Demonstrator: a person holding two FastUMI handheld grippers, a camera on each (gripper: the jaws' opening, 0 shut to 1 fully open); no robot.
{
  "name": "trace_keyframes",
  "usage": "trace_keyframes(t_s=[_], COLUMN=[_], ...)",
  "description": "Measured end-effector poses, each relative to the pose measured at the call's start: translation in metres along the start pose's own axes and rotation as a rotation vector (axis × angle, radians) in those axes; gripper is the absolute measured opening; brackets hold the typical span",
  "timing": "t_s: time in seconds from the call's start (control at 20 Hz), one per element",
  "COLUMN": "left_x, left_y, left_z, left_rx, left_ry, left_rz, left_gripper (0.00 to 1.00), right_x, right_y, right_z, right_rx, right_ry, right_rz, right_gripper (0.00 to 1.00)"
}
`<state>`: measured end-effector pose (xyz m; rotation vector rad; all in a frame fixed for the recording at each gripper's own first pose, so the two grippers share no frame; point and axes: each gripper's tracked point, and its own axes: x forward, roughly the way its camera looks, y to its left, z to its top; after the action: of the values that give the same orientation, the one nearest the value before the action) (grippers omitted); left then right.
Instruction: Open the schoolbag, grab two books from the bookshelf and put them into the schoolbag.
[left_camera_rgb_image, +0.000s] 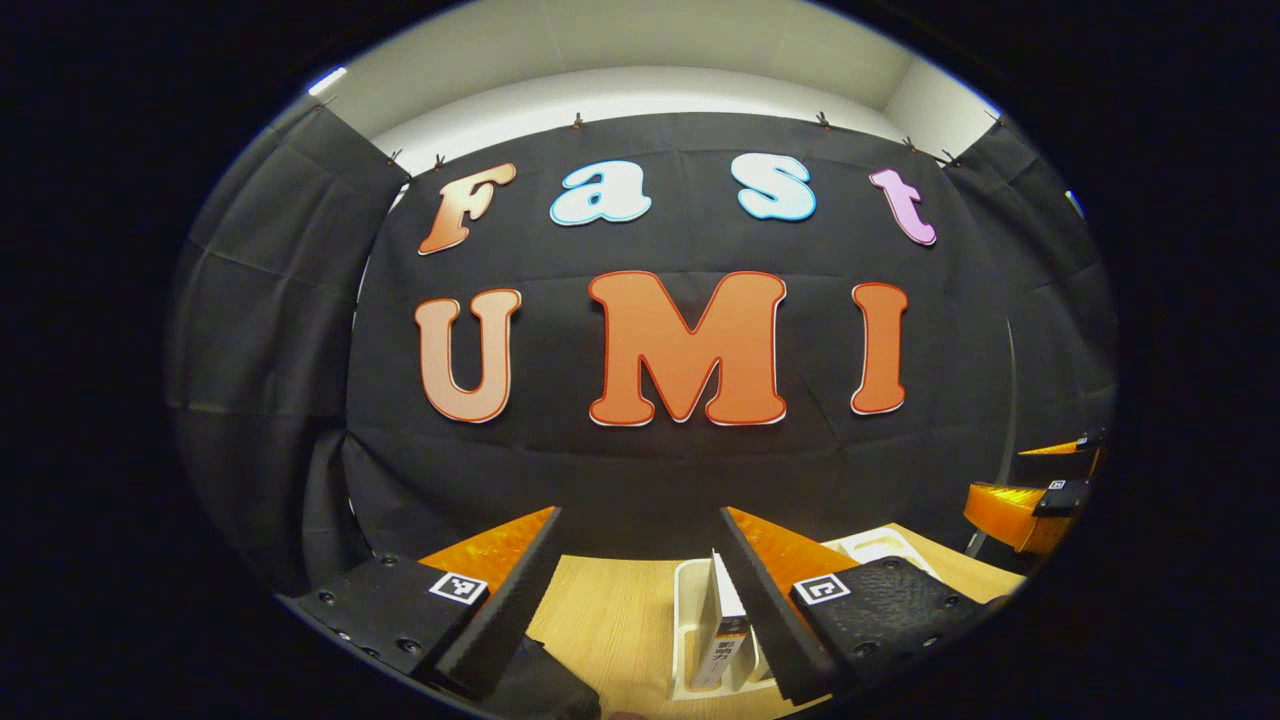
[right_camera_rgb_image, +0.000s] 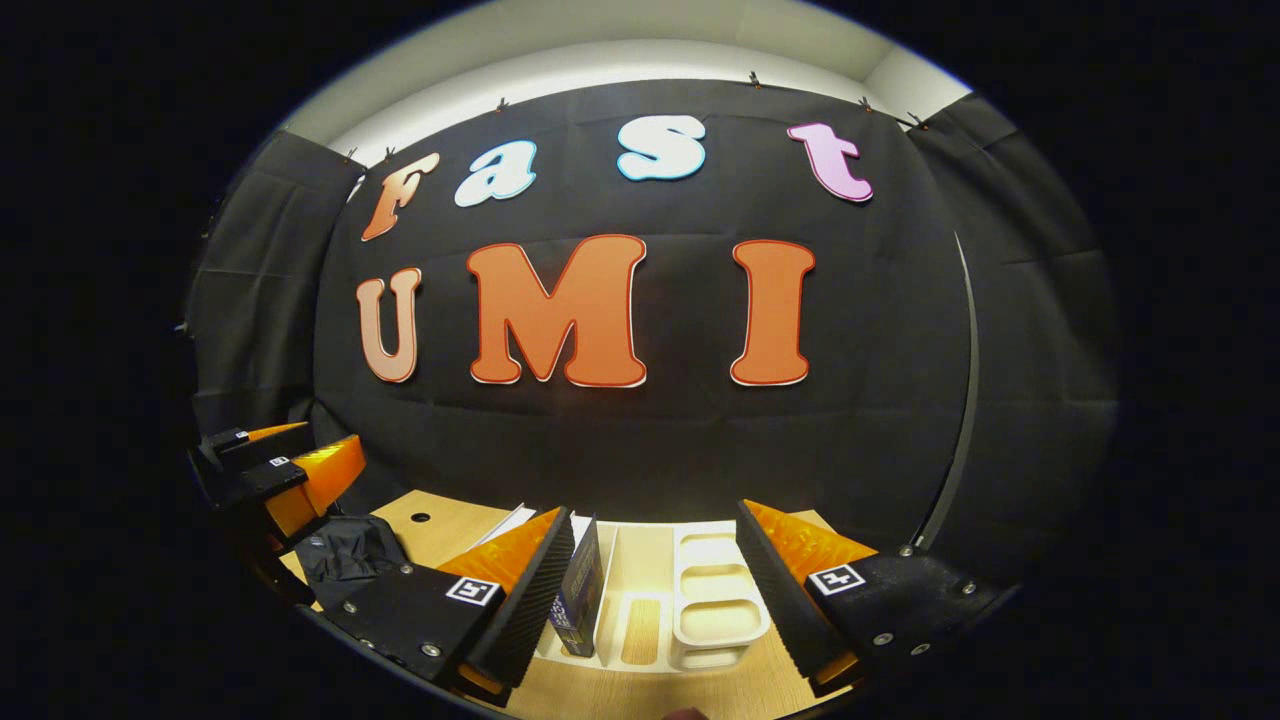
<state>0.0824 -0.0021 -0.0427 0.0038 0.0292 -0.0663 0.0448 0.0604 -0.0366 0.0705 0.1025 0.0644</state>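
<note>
Fingers (right_camera_rgb_image: 790, 590) apart — right gripper view adds schoolbag (right_camera_rgb_image: 345, 555) beside bookshelf (right_camera_rgb_image: 700, 600).

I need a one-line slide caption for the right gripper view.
Open right gripper above the white bookshelf holding a dark book.

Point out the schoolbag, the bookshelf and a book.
schoolbag (right_camera_rgb_image: 345, 550): right gripper view, its crumpled dark top.
bookshelf (right_camera_rgb_image: 712, 610): right gripper view, rim of a white compartment.
book (right_camera_rgb_image: 580, 585): right gripper view, its dark cover.
</note>
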Motion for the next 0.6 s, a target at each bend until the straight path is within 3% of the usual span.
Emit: trace_keyframes(t_s=[0.3,0.6], left_x=[0.005,-0.003], left_y=[0.016,0.034], left_z=[-0.002,-0.014], left_rx=[-0.008,-0.007], left_ry=[-0.004,0.017], left_rz=[0.002,0.057], left_gripper=[0.95,0.95], right_x=[0.003,0.017], right_y=[0.003,0.006], right_z=[0.006,0.01], right_rx=[-0.029,-0.045], right_ry=[-0.01,-0.016], right_rz=[-0.017,0.032], right_gripper=[0.96,0.96])
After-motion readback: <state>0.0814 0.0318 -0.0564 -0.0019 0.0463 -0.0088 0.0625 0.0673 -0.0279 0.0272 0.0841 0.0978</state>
